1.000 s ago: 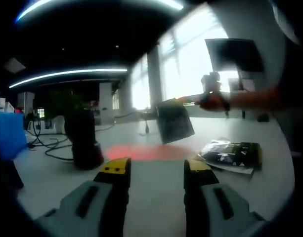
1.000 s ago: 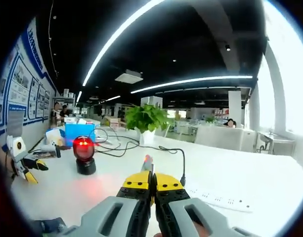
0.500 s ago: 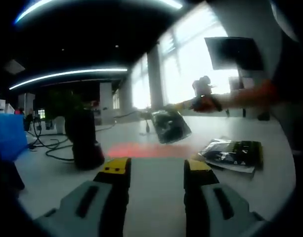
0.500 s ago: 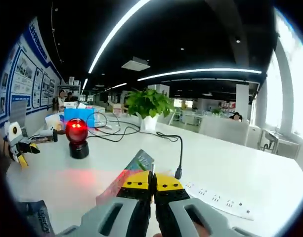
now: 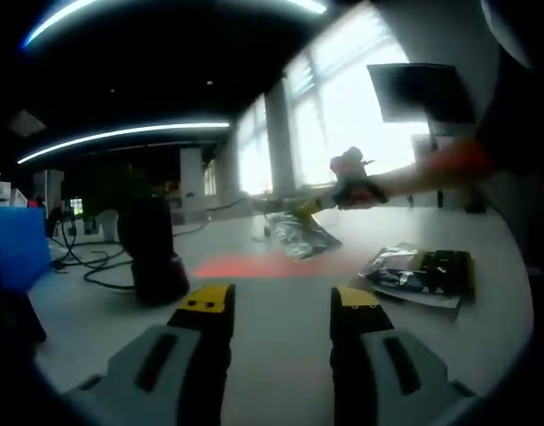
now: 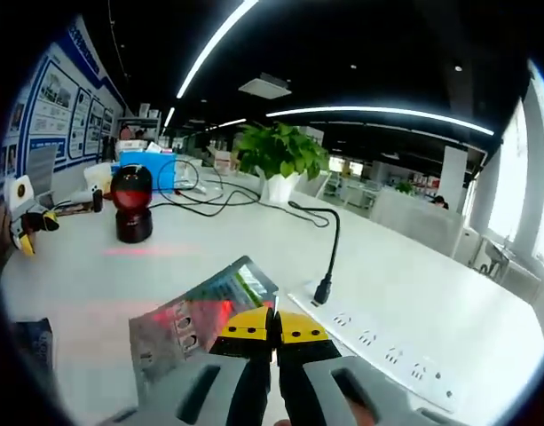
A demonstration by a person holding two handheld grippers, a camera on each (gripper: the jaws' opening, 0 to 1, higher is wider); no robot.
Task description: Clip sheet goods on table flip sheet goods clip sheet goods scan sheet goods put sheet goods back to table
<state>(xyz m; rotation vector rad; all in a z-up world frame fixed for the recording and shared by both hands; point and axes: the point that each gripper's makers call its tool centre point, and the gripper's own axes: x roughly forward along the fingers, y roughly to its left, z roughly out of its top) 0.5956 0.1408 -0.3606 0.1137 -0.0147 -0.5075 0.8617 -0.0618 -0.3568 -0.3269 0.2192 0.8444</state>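
Lowered toward the bench (image 6: 413, 293), one silver packet (image 6: 196, 315) sits pinched in the right gripper's (image 6: 273, 327) closed jaws; left gripper (image 5: 280, 306) jaws gape, empty, a second packet (image 5: 418, 273) lying right of them.

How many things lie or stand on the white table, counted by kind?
Sheet goods packets: 2 (held packet, lying packet)
Scanner: 1
Power strip: 1
Potted plant: 1
Blue box: 1
Total: 6
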